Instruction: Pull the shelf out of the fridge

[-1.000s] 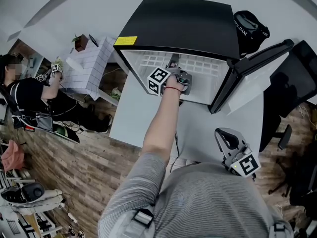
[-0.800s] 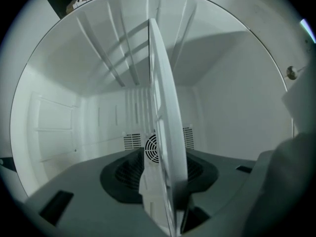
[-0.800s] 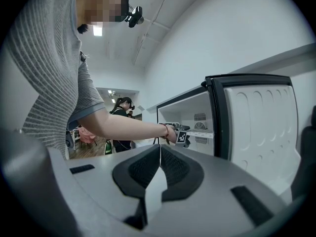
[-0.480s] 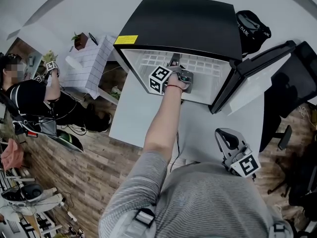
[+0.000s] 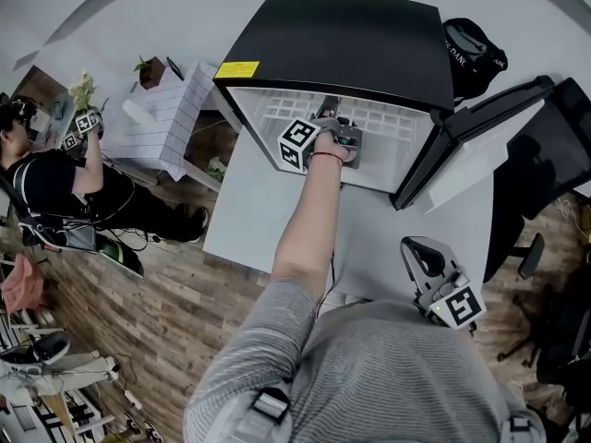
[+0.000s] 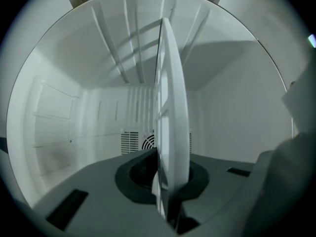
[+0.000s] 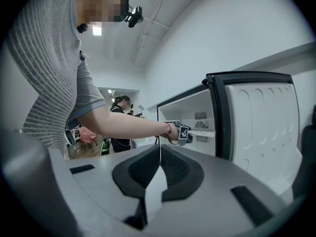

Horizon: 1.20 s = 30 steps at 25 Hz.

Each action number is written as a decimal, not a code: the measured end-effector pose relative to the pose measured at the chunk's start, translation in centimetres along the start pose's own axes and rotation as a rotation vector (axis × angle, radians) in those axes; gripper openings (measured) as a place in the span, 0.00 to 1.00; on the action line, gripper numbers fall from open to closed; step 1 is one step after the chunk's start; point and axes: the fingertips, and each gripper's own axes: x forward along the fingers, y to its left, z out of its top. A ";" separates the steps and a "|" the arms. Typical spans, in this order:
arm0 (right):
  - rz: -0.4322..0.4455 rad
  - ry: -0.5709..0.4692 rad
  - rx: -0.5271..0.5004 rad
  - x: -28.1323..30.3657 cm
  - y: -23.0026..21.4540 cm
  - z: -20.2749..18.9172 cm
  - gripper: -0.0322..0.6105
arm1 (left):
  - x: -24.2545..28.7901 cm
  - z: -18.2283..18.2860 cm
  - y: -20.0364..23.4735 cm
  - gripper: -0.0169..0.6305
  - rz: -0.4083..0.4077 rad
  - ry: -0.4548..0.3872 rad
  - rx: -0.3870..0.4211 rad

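Note:
A small black fridge (image 5: pixel 342 44) stands on a white table (image 5: pixel 249 210), its door (image 5: pixel 471 123) swung open to the right. Inside lies a white grid shelf (image 5: pixel 379 123). My left gripper (image 5: pixel 325 118) reaches level into the fridge at the shelf's front edge. Its jaws have just been closing, and in the left gripper view they are shut on the shelf (image 6: pixel 170 107), which shows edge-on between the pads of the left gripper (image 6: pixel 169 184). My right gripper (image 5: pixel 420 252) hangs by my body, shut on nothing, as the right gripper view confirms for the right gripper (image 7: pixel 159 162).
A white brick-patterned cabinet (image 5: pixel 171 123) with a small plant (image 5: pixel 148 74) stands left of the table. A black bag (image 5: pixel 471 49) lies behind the fridge and a black chair (image 5: pixel 545 164) is at the right. Another person (image 5: pixel 55 183) sits at far left.
My left gripper stays at the shelf's front edge and the right one keeps still. The person at far left has lifted a marked gripper and leaned further left.

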 end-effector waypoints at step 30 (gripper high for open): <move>-0.033 -0.083 -0.050 10.5 -4.6 2.7 0.07 | -0.1 -0.4 -0.7 0.08 -0.024 0.009 0.001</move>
